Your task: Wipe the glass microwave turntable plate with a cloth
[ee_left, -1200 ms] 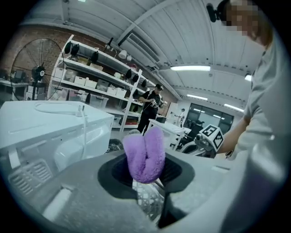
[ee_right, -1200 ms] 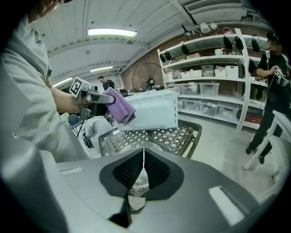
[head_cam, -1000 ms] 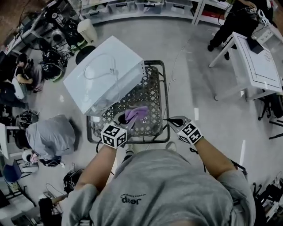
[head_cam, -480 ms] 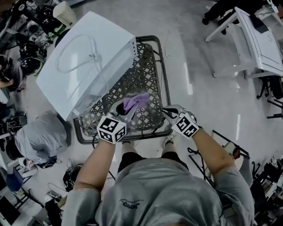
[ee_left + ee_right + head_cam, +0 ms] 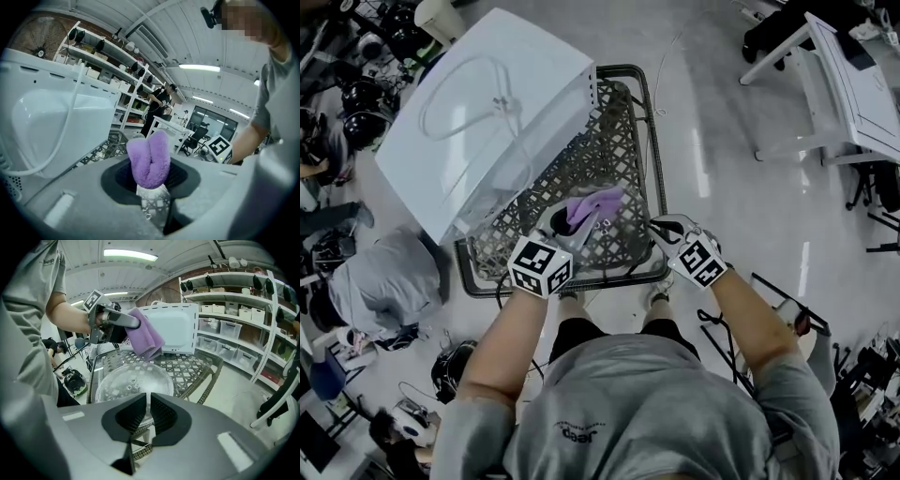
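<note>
The clear glass turntable plate lies on a wicker-patterned glass table. In the right gripper view my right gripper has its jaws closed on the plate's near rim. In the head view that gripper sits at the table's near right edge, and the plate is hard to make out there. My left gripper is shut on a folded purple cloth. The cloth hangs above the table's near part, and the right gripper view shows this cloth above the plate's far side, not touching it.
A white microwave stands on the table's far left, its back beyond the plate. A person in grey crouches left of the table. A white desk stands at the right, and shelves line the wall.
The head camera has moved in closer over the table. My left gripper has carried the cloth a little farther over the table. The right gripper has stayed at the near right edge.
</note>
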{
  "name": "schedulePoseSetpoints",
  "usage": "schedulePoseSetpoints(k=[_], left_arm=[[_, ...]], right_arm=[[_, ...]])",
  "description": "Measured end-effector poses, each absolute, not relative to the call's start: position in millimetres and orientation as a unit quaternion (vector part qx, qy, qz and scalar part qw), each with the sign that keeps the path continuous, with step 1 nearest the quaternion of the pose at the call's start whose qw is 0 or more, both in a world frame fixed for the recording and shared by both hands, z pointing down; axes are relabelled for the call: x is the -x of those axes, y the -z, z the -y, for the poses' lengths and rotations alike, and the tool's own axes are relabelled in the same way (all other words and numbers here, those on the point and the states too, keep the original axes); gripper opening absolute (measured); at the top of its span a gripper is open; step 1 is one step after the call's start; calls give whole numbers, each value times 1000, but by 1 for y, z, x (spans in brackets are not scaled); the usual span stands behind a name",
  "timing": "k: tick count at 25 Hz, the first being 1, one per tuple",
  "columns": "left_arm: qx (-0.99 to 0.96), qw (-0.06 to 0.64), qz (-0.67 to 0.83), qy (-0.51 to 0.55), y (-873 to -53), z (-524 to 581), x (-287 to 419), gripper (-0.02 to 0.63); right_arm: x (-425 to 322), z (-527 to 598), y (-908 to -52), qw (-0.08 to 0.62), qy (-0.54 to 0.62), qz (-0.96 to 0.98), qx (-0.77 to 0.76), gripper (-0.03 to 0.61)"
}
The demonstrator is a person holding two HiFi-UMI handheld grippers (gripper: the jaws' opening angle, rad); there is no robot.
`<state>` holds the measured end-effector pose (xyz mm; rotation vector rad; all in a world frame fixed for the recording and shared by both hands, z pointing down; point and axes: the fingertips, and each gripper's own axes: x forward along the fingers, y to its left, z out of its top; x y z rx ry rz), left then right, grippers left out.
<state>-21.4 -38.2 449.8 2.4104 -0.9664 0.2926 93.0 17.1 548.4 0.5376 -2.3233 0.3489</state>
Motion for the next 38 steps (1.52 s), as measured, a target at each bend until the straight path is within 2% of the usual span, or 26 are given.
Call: schedulePoseSetpoints(k=[13, 24, 33, 38], left_arm=[[-893, 254, 354, -117, -452, 32, 19, 101], [-894, 251, 346, -132, -485, 40, 12, 101], [-902, 232, 337, -134, -510, 51, 4, 101], [-917, 199, 312, -148, -521, 55, -27, 101]], right_arm=[[-94, -22, -555, 363, -131, 898, -214, 31], [-97, -25, -605, 423, -110, 878, -194, 18], [-97, -25, -608, 402, -105, 888, -196, 15], [-98, -25, -607, 397, -99, 890, -198, 15]])
